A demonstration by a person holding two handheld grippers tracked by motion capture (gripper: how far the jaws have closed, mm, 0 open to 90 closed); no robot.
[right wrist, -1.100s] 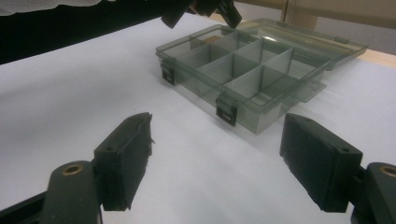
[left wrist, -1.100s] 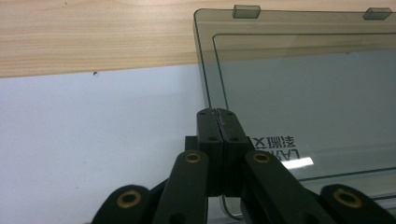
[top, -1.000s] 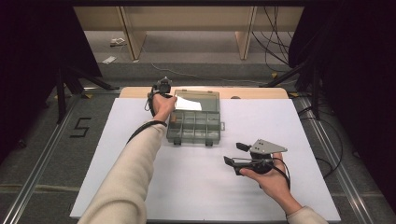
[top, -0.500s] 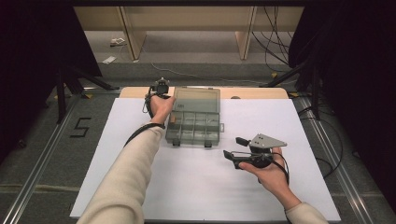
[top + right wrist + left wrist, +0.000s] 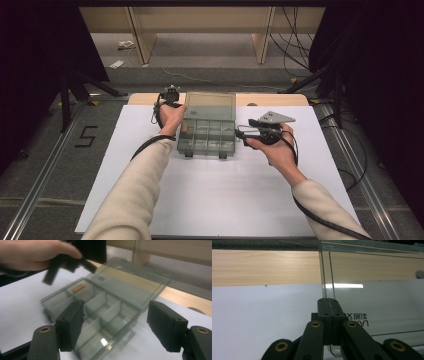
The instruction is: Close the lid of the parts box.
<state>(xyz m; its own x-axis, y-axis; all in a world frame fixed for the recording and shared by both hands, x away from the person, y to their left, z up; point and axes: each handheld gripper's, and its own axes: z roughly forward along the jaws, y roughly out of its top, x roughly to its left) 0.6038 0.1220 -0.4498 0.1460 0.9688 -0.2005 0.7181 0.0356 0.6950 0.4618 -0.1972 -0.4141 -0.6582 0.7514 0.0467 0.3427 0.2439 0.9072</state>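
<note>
A clear plastic organiser box (image 5: 207,140) with several compartments sits on the white sheet (image 5: 225,200), its lid (image 5: 210,105) raised. A small tan piece (image 5: 78,288) lies in one far compartment. My left gripper (image 5: 172,95) is at the lid's left edge. In the left gripper view it (image 5: 328,301) is shut on the edge of the transparent lid (image 5: 374,277). My right gripper (image 5: 241,132) is open just right of the box, and in the right gripper view its jaws (image 5: 115,315) stand wide apart with the box (image 5: 100,312) in front of them.
The wooden table top (image 5: 145,99) shows beyond the white sheet. Cables (image 5: 295,35) lie on the floor at the back right. The person's left hand (image 5: 30,255) crosses the top left of the right gripper view.
My right gripper has moved forward and left, from the near right of the sheet up to the box's right side. The left gripper still holds the raised lid.
</note>
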